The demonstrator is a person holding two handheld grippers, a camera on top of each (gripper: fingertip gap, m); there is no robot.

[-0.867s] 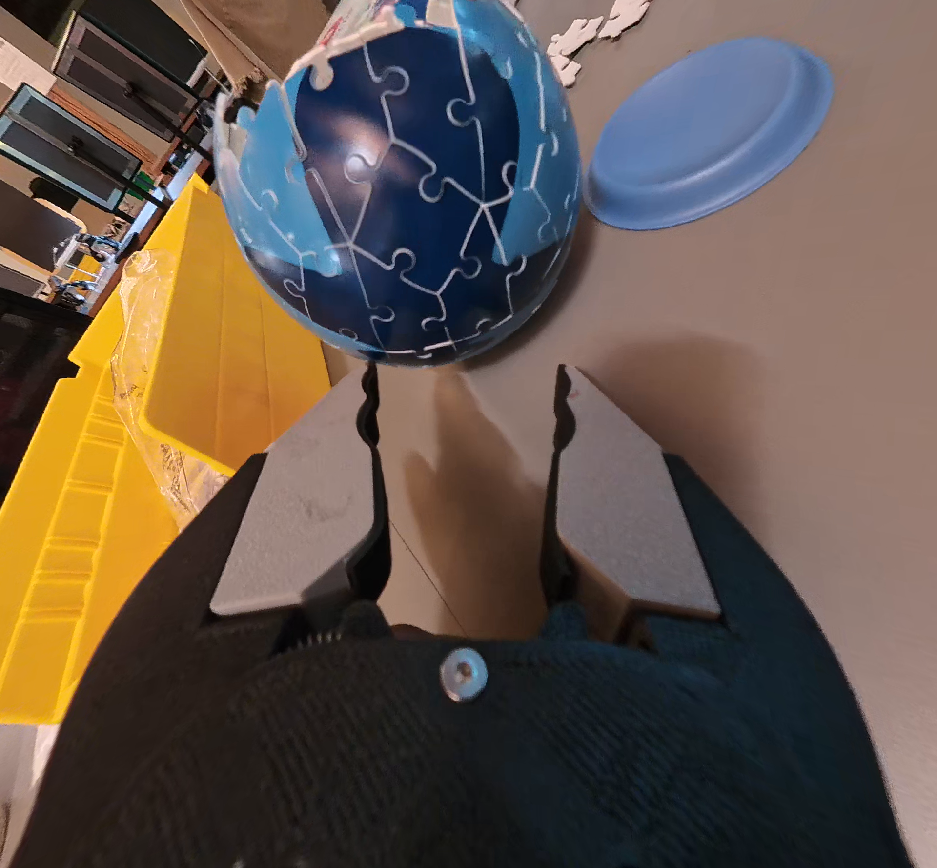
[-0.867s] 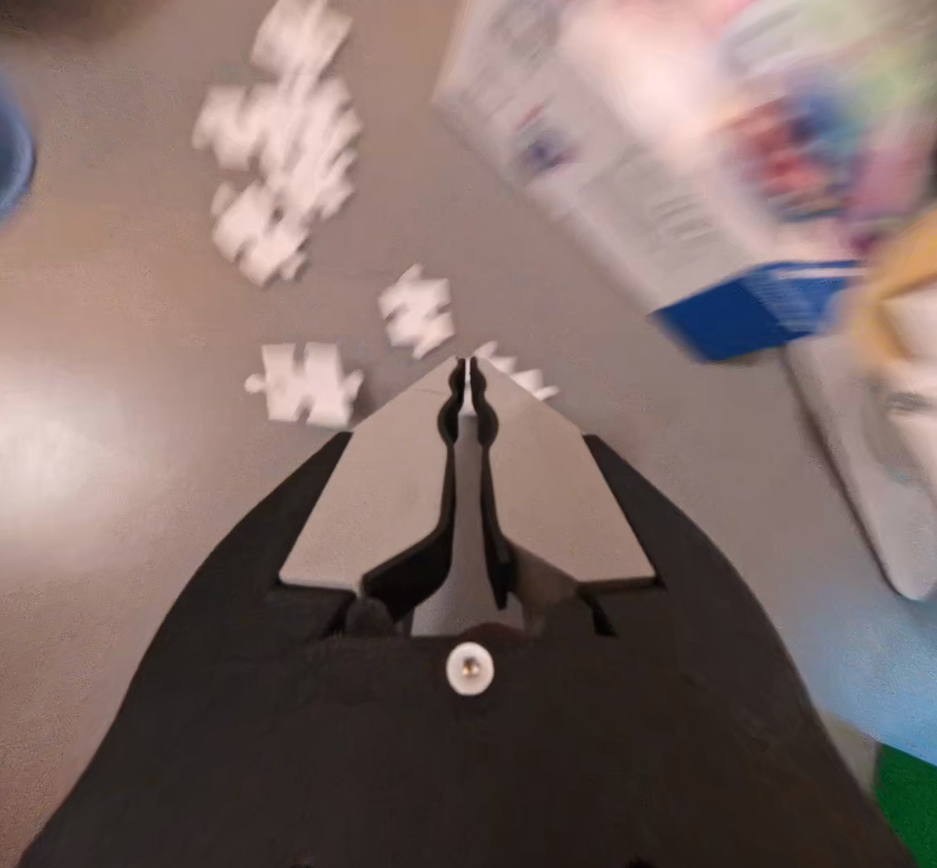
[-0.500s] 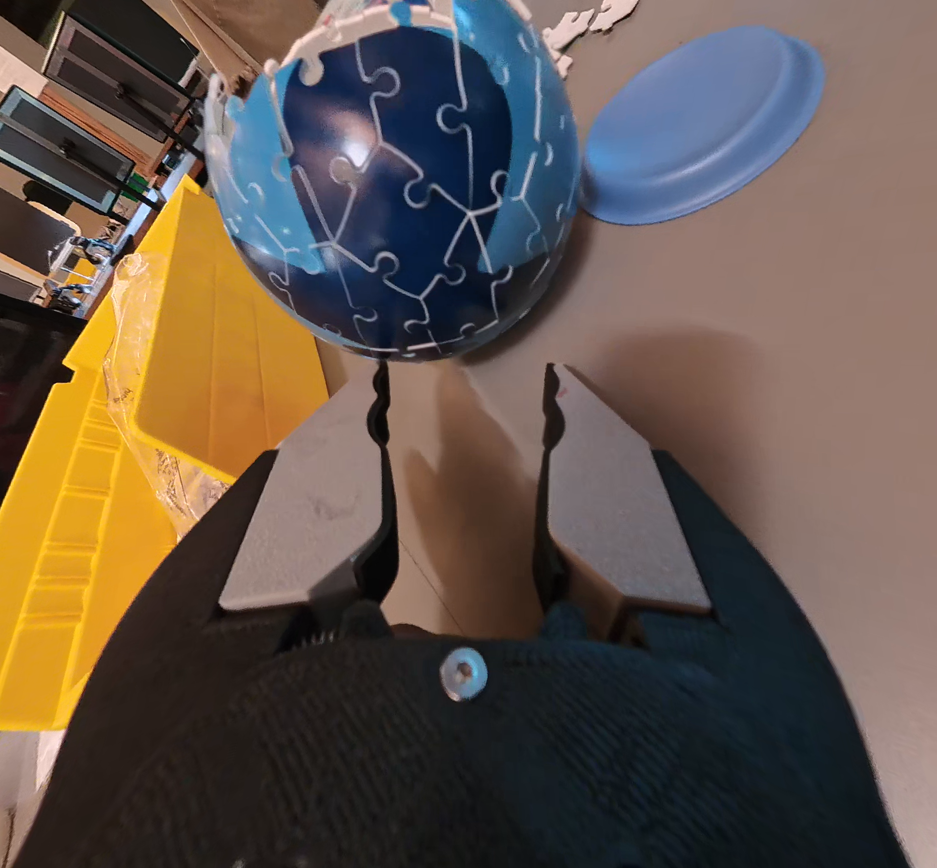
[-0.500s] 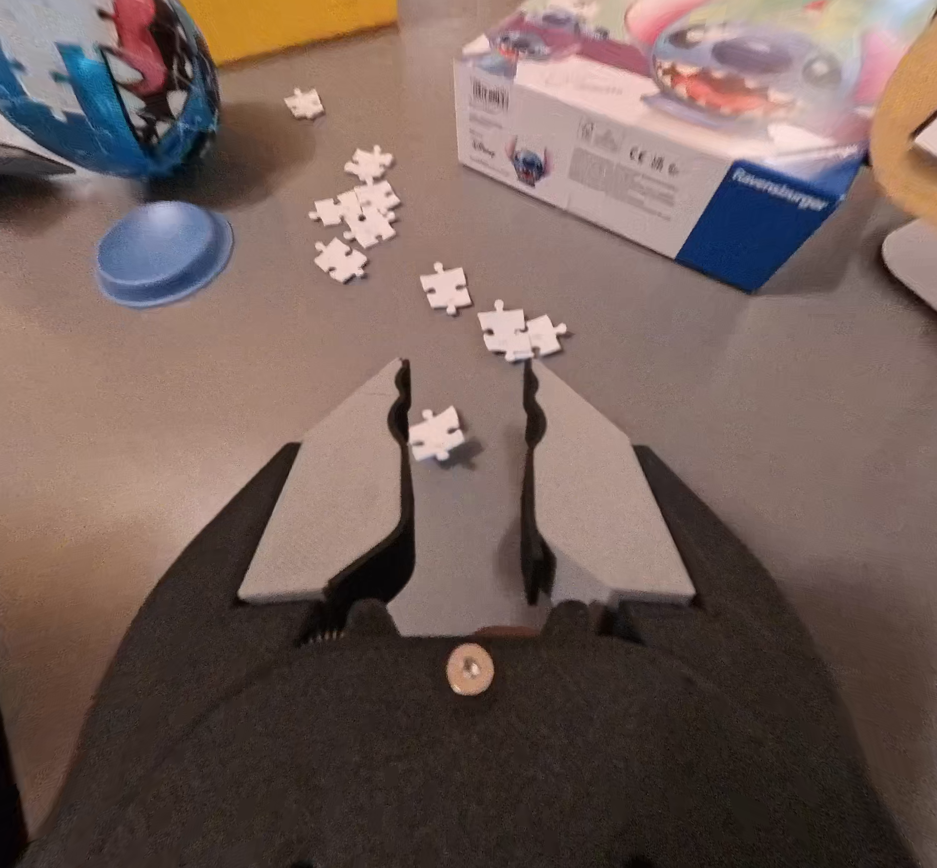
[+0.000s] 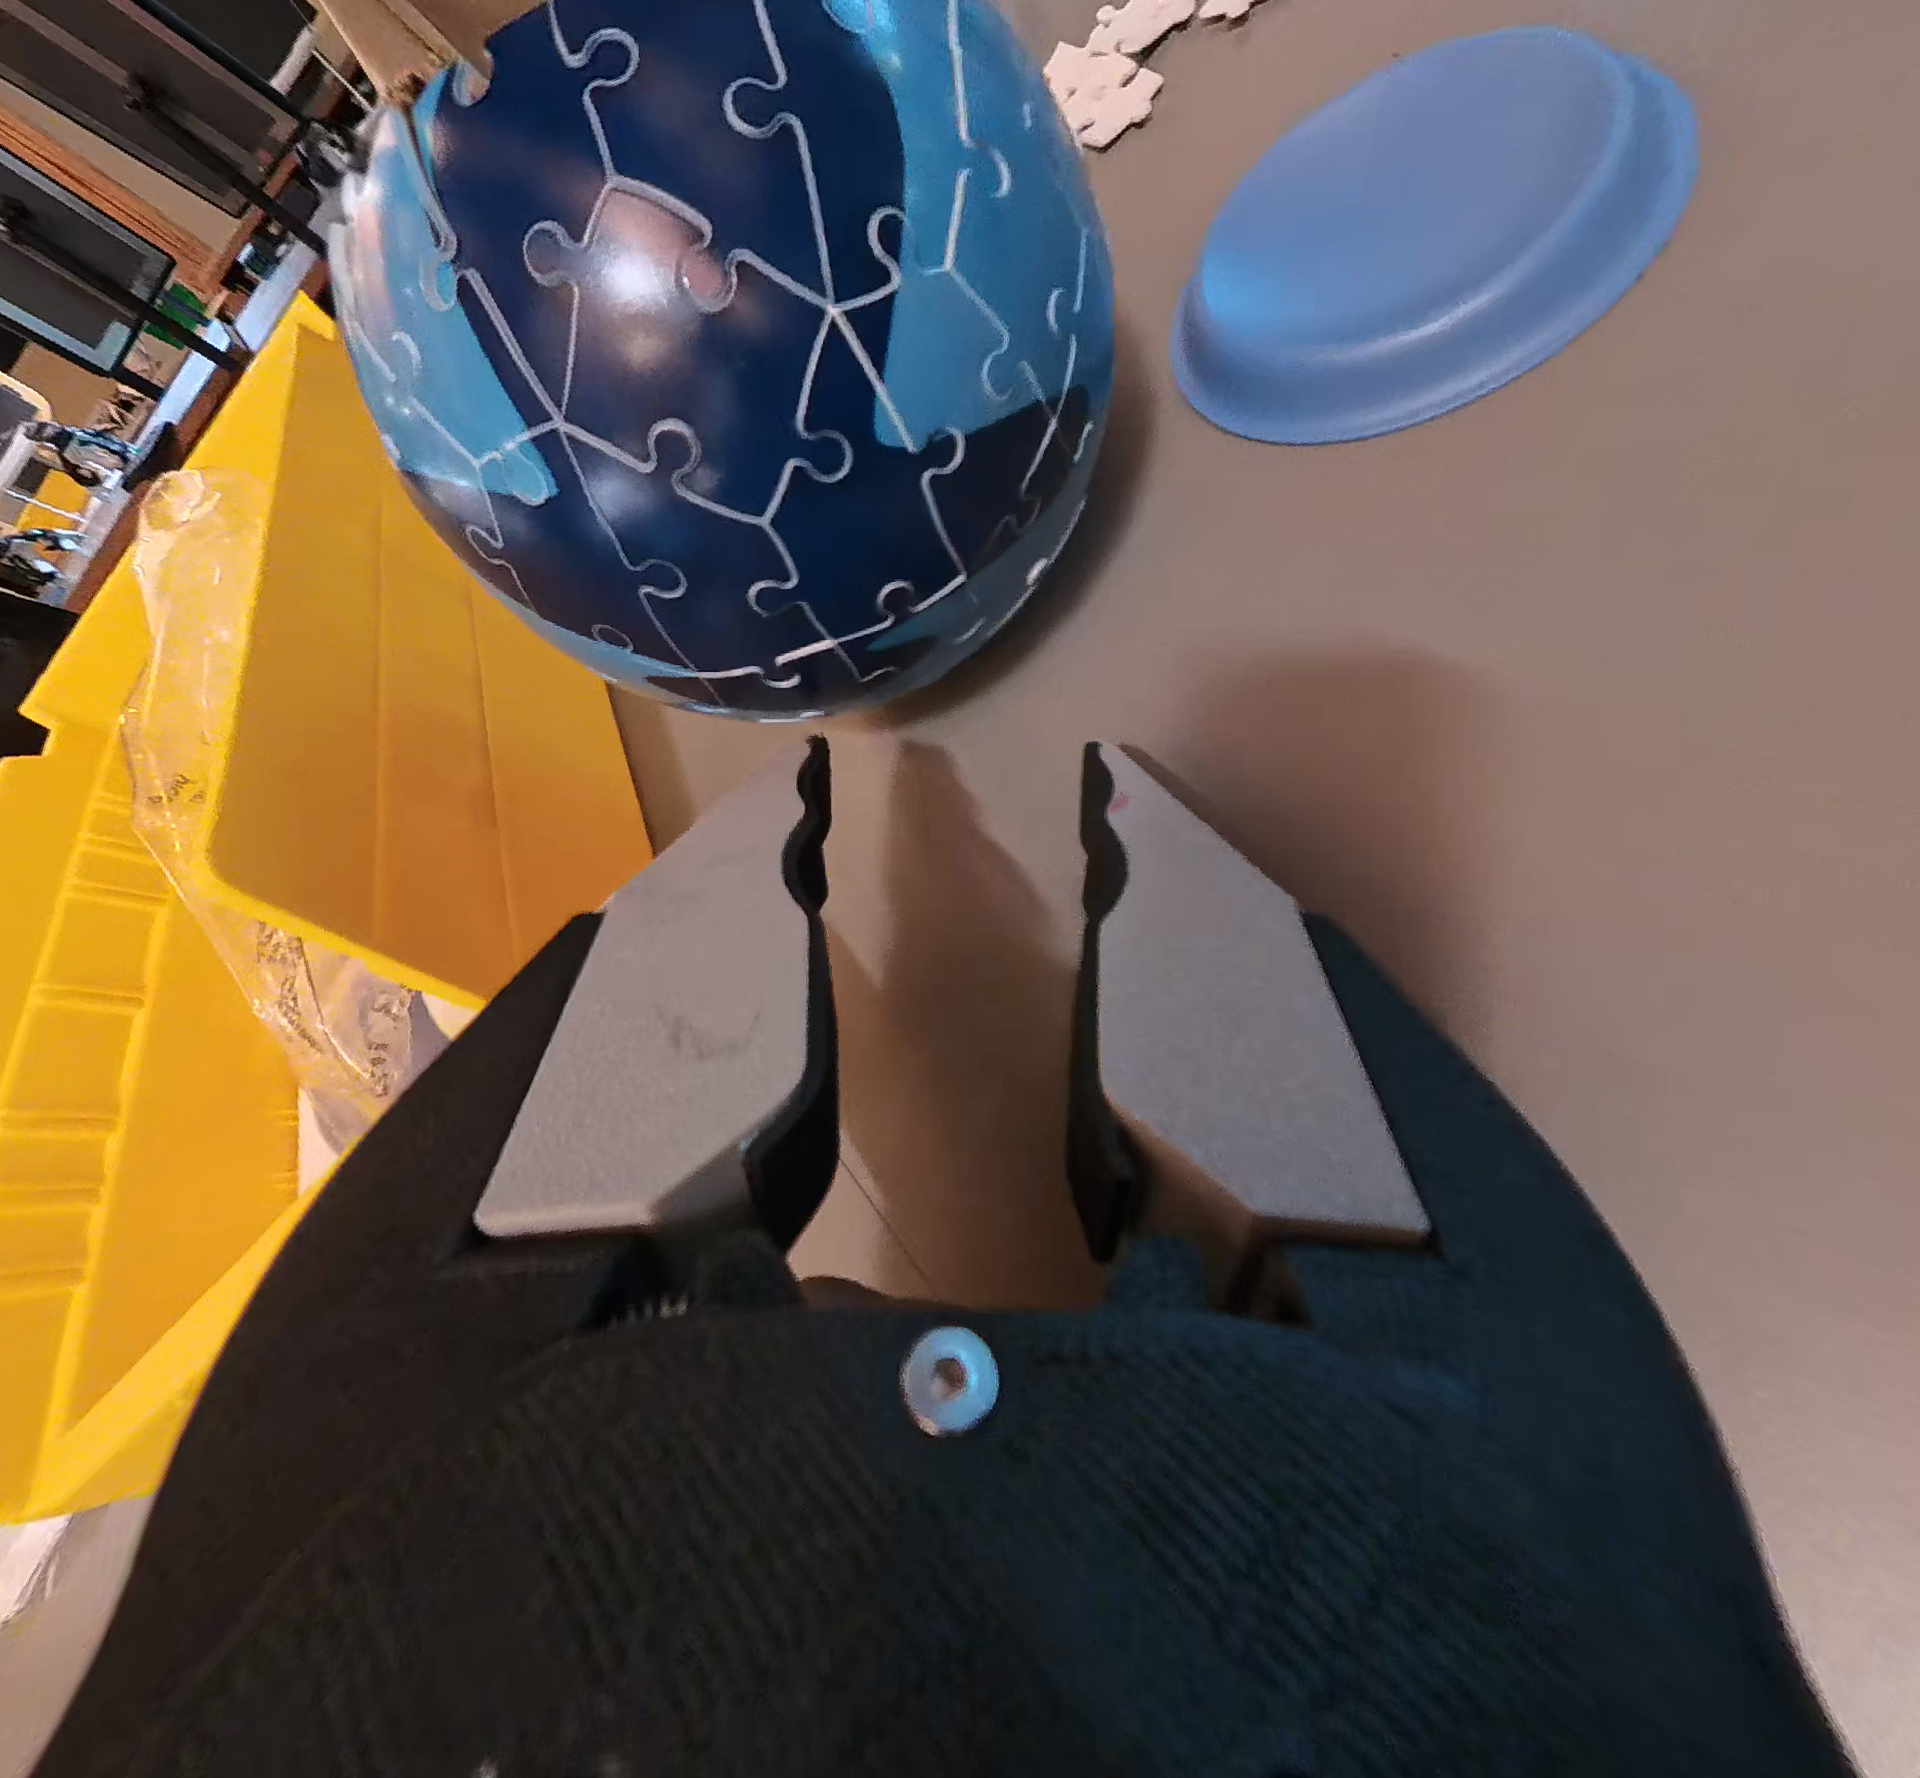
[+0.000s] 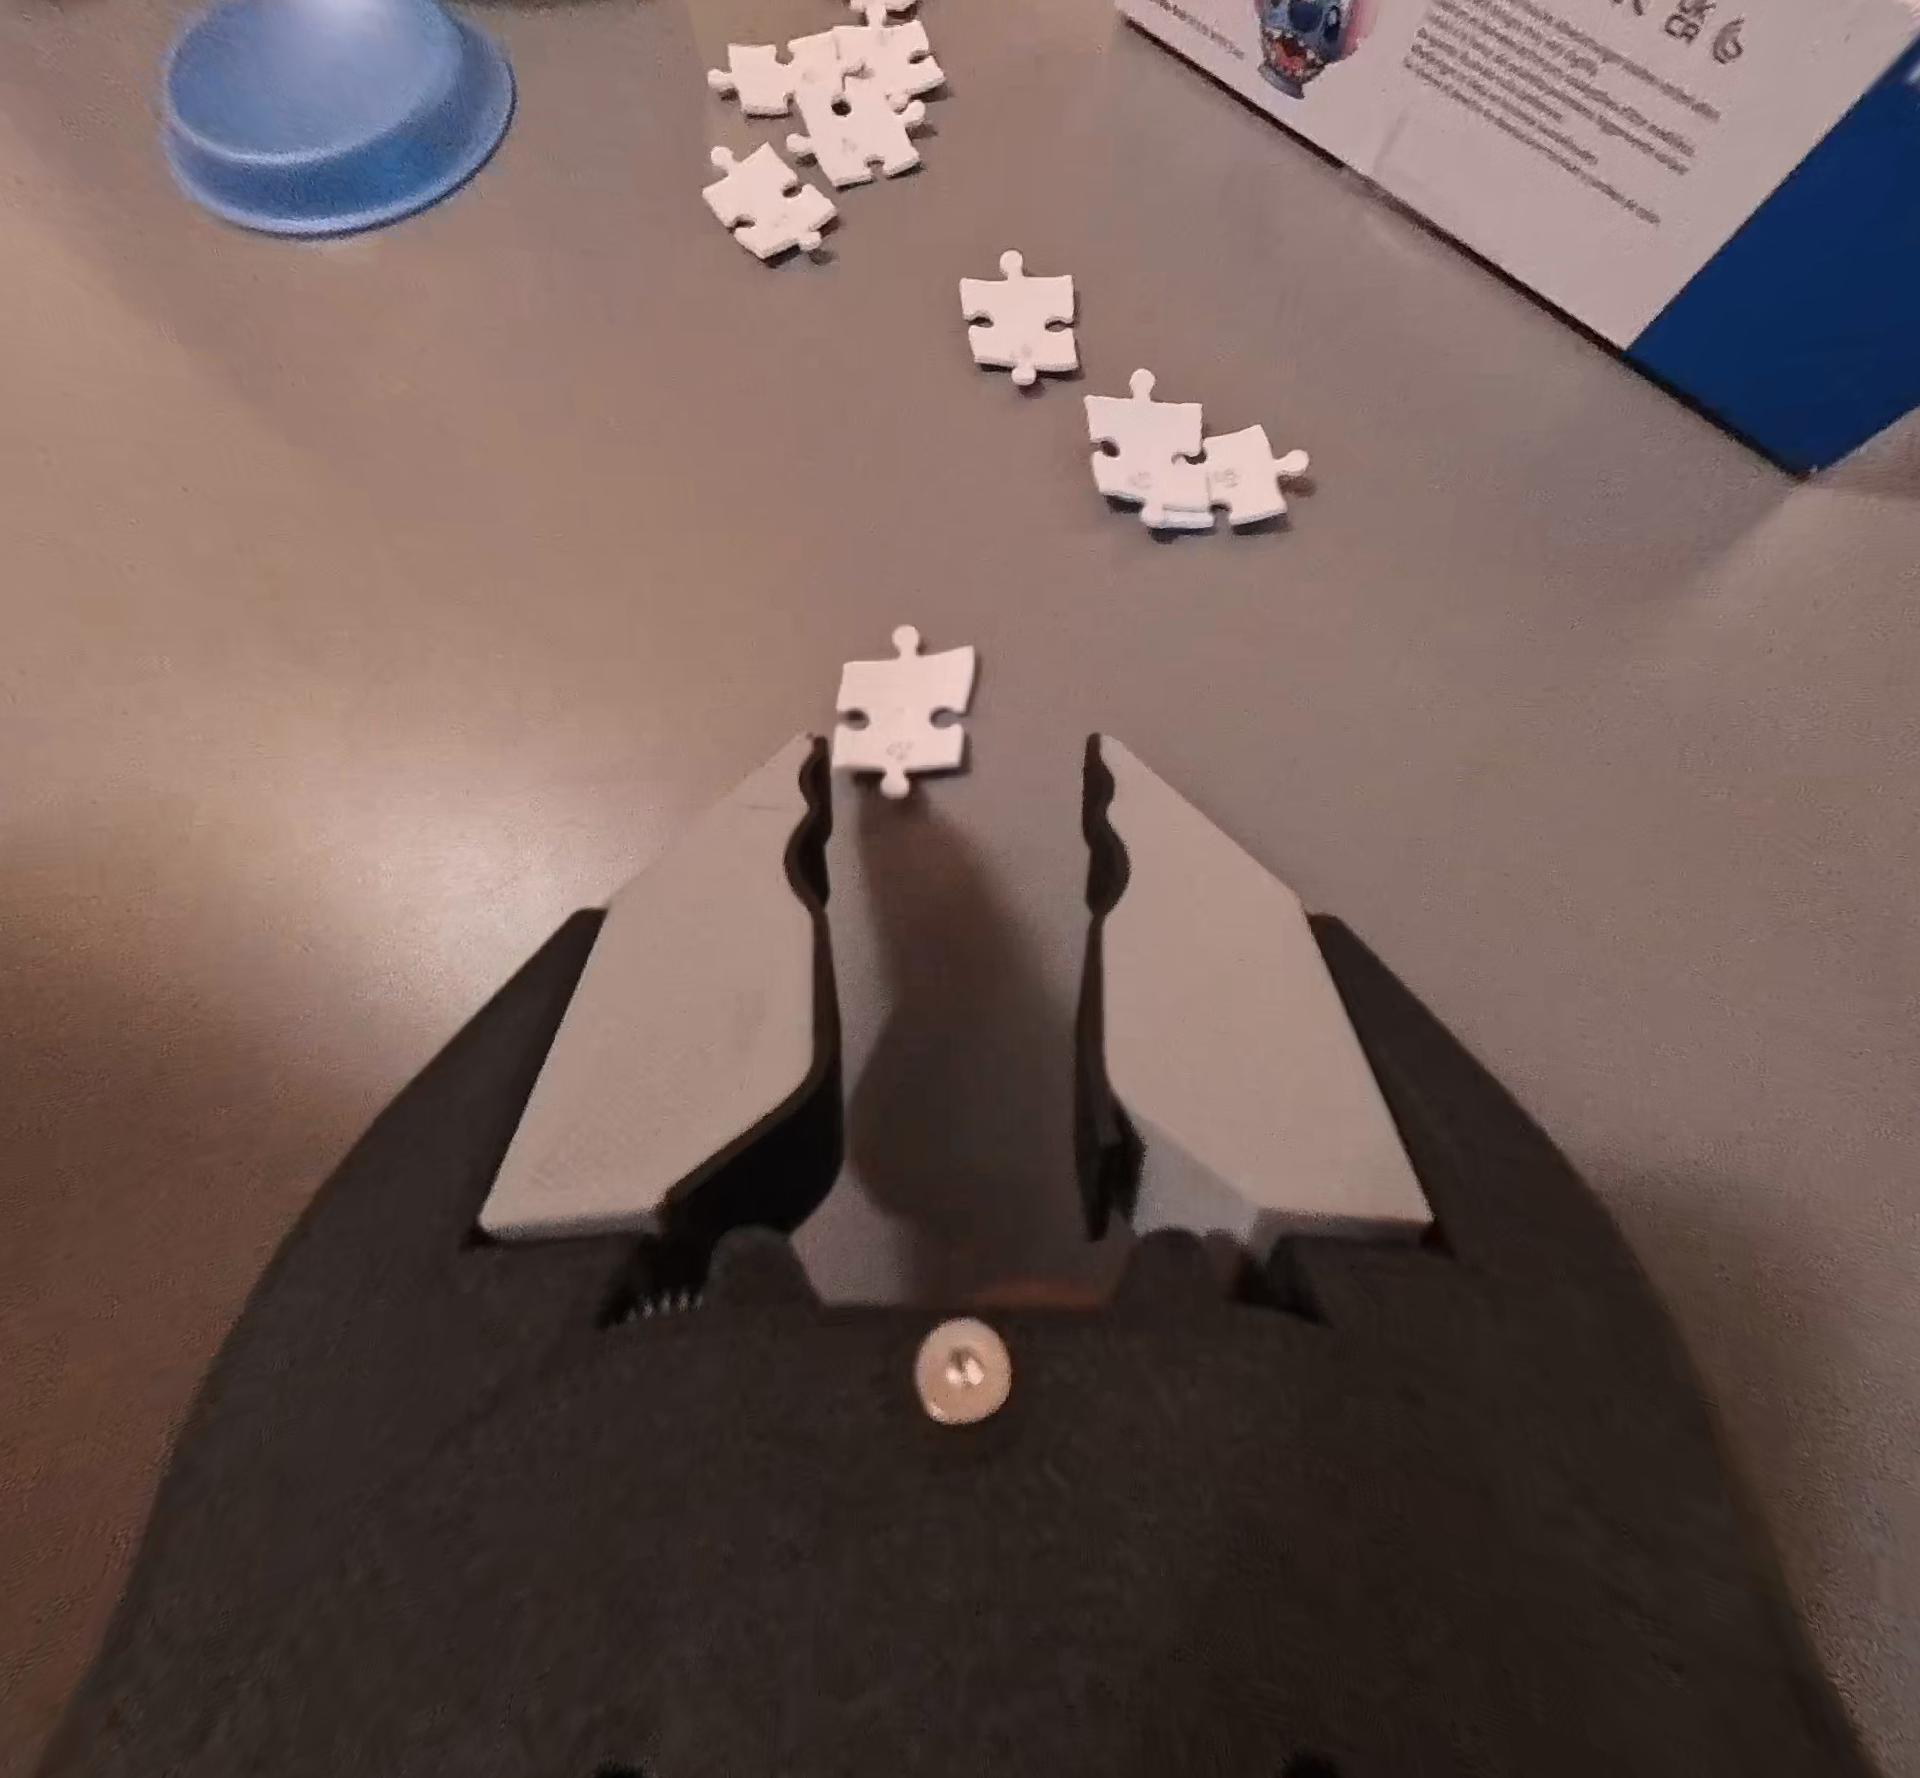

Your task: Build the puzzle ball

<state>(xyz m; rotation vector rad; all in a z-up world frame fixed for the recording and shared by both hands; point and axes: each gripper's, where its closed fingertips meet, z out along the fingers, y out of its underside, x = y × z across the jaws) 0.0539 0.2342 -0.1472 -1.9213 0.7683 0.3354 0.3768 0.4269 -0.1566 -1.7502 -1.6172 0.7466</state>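
Note:
The part-built blue puzzle ball [image 5: 727, 326] rests on the grey table just beyond my left gripper [image 5: 951, 757], which is open and empty, its tips close under the ball. A blue round stand [image 5: 1444, 242] lies to the ball's right; it also shows in the right wrist view [image 6: 332, 97]. My right gripper [image 6: 951, 752] is open and empty. A white loose puzzle piece [image 6: 904, 712] lies flat on the table at its left fingertip. Several more white pieces [image 6: 831, 107] lie farther off, one single [image 6: 1020, 320] and a pair [image 6: 1184, 461] between.
Yellow bins [image 5: 260, 845] with a clear plastic bag [image 5: 197, 689] stand left of the ball. The puzzle's white and blue box [image 6: 1538, 97] stands at the right in the right wrist view. Shelving shows at the far left behind the bins. Tip to tip, the grippers are about 40 cm apart.
My right gripper opened wide and swung back, letting a white piece drop onto the table at its tips. My left gripper narrowed slightly while the ball turned and came closer.

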